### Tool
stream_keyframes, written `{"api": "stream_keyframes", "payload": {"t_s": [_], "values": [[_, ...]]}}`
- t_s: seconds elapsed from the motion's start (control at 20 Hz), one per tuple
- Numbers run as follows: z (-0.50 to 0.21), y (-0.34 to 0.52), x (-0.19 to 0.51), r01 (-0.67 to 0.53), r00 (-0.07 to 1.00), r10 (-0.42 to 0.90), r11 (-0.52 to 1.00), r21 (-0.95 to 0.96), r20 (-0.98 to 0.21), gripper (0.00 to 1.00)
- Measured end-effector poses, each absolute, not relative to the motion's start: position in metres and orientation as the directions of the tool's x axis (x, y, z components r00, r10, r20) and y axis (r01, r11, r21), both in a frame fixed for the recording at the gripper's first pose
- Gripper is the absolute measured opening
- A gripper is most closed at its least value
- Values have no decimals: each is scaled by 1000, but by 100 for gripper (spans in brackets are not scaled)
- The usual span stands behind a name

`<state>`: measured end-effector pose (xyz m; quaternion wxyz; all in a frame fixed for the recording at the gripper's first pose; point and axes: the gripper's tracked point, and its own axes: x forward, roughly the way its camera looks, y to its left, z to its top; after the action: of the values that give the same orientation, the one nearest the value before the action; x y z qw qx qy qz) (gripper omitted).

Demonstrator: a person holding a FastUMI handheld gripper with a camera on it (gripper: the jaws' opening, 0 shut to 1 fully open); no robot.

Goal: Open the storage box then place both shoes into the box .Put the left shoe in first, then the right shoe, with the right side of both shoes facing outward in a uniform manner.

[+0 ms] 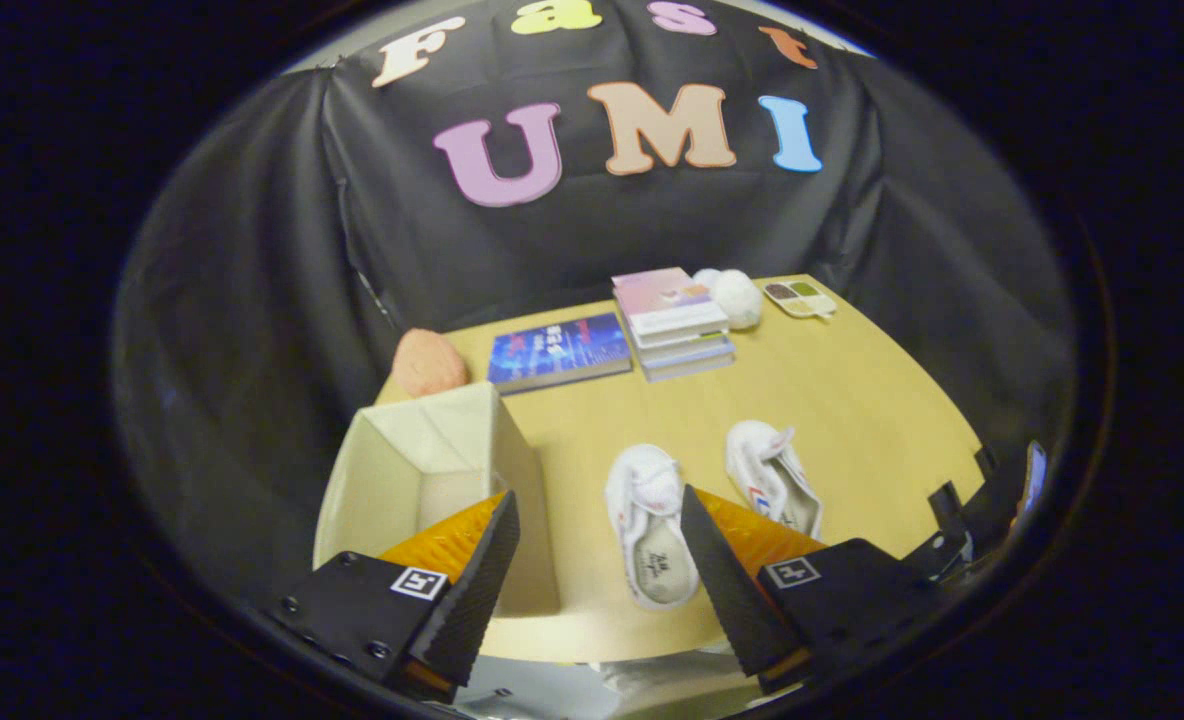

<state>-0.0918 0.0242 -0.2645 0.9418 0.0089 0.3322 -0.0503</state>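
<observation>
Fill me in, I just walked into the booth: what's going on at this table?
A person holds a gripper above the table, its fingers open and gripping nothing. The storage box stands open by the left finger. Both white shoes lie side by side on the table, one between the fingers, one beyond the right finger. Neither is in the box yet.

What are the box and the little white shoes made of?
The box looks like cream fabric or stiff card: matte, flat folded walls, open top. The two shoes look like soft white cloth with smooth pale insoles. The gripper hangs above, open, holding nothing, with ribbed black pads on its fingers.
</observation>
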Motion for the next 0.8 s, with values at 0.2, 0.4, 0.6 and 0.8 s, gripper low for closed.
{"api": "stream_keyframes", "payload": {"t_s": [0.2, 0.4, 0.6, 0.8], "values": [[-313, -21, -103, 90, 694, -174, 984, -155, -699, 96], [-360, -45, -104, 33, 633, -221, 965, -260, -742, 90], [-398, -52, -98, -13, 585, -239, 953, -304, -775, 87], [-414, -53, -85, -33, 581, -224, 954, -297, -783, 86]]}}
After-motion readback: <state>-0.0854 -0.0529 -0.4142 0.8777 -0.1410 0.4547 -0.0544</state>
